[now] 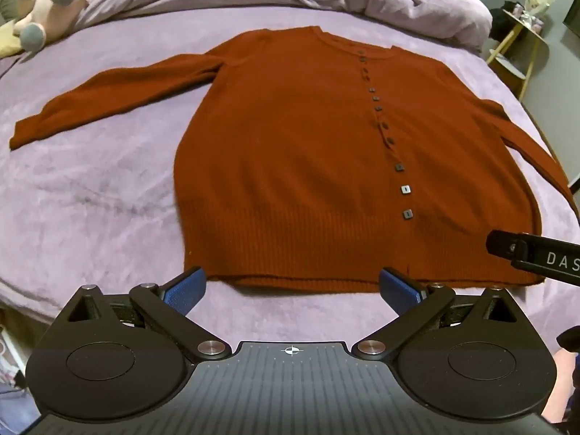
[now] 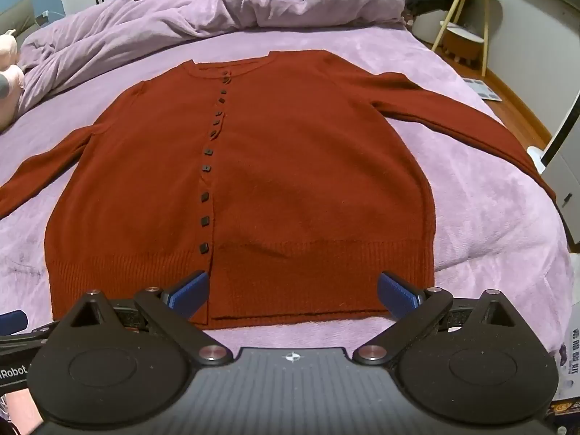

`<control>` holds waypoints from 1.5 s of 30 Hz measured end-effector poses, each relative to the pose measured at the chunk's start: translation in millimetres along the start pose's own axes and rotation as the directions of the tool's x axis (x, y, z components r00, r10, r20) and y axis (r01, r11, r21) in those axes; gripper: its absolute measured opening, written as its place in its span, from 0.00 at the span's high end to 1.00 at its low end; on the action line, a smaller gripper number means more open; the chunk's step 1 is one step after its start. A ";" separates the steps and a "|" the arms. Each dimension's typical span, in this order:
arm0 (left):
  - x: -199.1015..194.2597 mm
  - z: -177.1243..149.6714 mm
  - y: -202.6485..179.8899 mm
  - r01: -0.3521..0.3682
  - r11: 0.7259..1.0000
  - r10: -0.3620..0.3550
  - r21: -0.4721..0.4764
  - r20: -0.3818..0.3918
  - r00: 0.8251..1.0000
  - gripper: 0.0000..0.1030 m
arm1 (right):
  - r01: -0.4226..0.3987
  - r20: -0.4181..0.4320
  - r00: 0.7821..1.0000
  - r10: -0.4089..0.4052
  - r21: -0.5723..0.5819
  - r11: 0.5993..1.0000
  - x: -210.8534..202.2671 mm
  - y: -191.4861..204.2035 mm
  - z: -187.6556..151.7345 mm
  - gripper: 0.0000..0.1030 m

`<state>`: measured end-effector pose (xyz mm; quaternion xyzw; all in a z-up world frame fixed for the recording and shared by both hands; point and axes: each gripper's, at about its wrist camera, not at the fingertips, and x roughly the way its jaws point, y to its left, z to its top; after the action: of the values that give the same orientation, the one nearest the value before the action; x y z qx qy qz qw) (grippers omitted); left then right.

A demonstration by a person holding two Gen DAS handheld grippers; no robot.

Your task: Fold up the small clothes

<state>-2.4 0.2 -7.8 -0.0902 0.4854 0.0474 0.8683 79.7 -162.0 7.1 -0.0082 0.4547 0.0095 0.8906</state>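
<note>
A rust-red buttoned cardigan [image 1: 297,145] lies flat, front up, on a purple bed, both sleeves spread out sideways; the right wrist view shows the cardigan [image 2: 290,166] too. My left gripper [image 1: 291,286] hovers open just above the near hem, left of the button row, nothing between its blue pads. My right gripper [image 2: 293,293] is open over the hem's right half, also holding nothing. The right gripper's black finger [image 1: 536,257] pokes in at the right edge of the left wrist view. A blue pad of the left gripper [image 2: 12,319] shows at the left edge of the right wrist view.
A rumpled purple duvet [image 2: 181,18] is piled at the head of the bed. A pink plush toy [image 1: 47,3] lies at the far left. A small yellow-legged side table [image 2: 467,18] stands beyond the bed's right side, over wooden floor [image 2: 518,112].
</note>
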 end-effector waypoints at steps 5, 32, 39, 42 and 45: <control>0.0 0.5 2.3 0.009 1.000 -0.009 -0.008 -0.003 1.000 0.00 | 0.001 0.001 1.000 -0.001 -0.001 1.000 -0.8 0.4 0.6 0.04; 0.7 0.1 5.4 0.018 1.000 -0.019 -0.023 -0.021 1.000 0.00 | -0.006 0.000 1.000 0.006 0.005 1.000 -0.5 -0.7 0.9 0.04; 1.1 0.3 7.8 0.021 0.999 -0.022 -0.038 -0.029 0.999 0.00 | -0.008 0.000 1.000 0.008 0.007 1.000 0.5 -1.5 0.3 0.04; 0.4 0.4 7.8 0.021 0.999 -0.022 -0.038 -0.028 0.999 0.00 | -0.006 0.004 1.000 0.006 0.010 1.000 0.3 -1.6 -0.8 0.04; 0.4 0.5 7.9 0.022 0.999 -0.023 -0.038 -0.029 0.999 0.00 | -0.006 0.006 1.000 0.005 0.012 1.000 0.3 -2.0 -1.2 0.04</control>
<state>-3.1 8.0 -8.8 -0.1126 0.4960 0.0456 0.8598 78.9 -164.0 6.2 -0.0016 0.4521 0.0092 0.8919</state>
